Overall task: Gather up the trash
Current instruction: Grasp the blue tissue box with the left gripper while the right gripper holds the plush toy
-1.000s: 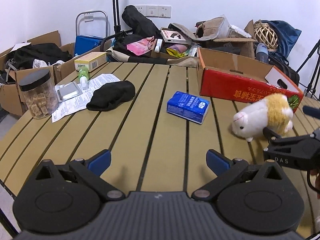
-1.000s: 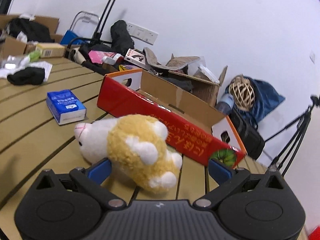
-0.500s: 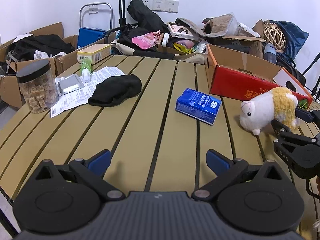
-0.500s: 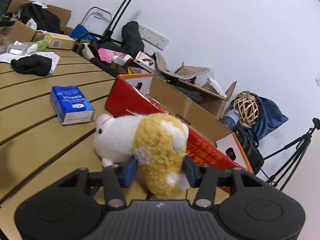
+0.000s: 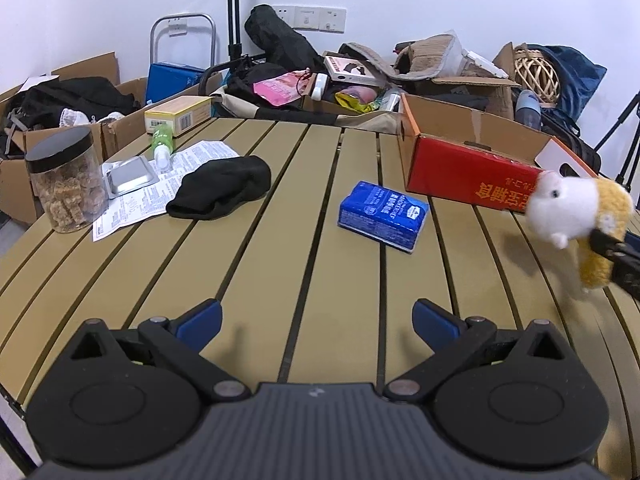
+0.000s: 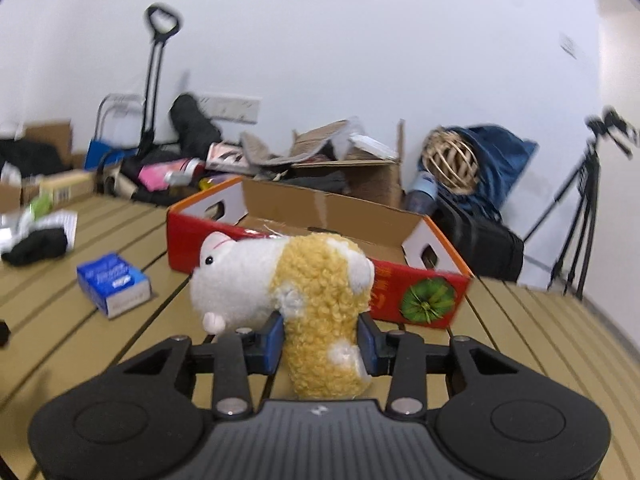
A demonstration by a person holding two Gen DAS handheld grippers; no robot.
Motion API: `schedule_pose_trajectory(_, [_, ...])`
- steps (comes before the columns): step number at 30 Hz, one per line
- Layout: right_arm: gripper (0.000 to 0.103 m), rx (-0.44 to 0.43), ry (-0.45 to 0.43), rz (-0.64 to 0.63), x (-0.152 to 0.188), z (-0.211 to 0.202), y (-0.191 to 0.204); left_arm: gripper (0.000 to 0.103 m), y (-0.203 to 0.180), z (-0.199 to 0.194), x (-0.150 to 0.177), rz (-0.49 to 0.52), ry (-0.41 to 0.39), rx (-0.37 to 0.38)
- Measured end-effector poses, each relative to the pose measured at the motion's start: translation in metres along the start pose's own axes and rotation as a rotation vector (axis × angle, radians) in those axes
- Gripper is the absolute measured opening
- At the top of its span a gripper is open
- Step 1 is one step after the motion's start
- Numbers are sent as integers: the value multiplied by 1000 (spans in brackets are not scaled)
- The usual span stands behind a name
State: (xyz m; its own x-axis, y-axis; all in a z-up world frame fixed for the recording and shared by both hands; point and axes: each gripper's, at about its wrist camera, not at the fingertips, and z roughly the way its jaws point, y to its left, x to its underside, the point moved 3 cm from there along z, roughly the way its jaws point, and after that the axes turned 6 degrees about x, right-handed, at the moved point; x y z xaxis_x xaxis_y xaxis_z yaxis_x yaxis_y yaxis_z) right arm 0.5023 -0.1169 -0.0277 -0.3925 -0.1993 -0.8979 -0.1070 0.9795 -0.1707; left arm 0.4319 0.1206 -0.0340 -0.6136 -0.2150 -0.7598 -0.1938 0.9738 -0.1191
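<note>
Above the slatted bench (image 6: 120, 360), the right tongs (image 6: 322, 340), just closing, pinch the plush hamster (image 6: 296, 280) by its soft rear and may let it slip short of the red box (image 6: 400, 292) ahead, while the left tongs (image 5: 316, 320) hang open and empty.

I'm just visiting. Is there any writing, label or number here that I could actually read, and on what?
Nothing can be quoted with certainty.
red box: gold Chinese characters, upside down from the left view, not legible.
blue pack: white print, too small to read.
leaflet: dense fine print, too small.
yellow box: a barcode, digits too small.
</note>
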Motion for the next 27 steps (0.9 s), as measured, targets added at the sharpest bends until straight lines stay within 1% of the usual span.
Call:
schedule_pose_trajectory(5, [36,-27,-18,160,15,-25,-37,103,-9,4,2,4,1,29])
schedule_pose_trajectory(10, [36,-33,-58,338,35,-49,-77,103,-27,6,-1,60,-20,45])
schedule_pose_trajectory(14, [36,-14,-79,452,52,-50,-105,103,-44,14,-14,121,-27,55])
schedule_pose_trajectory(18, [36,-5,-70,515,58,-41,-127,103,-59,32,-32,201,-25,26])
schedule_pose_trajectory(20, [36,3,-73,539,60,-40,-136,103,-63,46,-42,220,-10,12])
schedule_pose_trajectory(23, [36,16,-79,557,61,-38,-145,103,-64,69,-54,205,29,0])
schedule_pose_trajectory(27, [36,18,-80,563,63,-36,-151,103,-62,95,-64,197,54,-2])
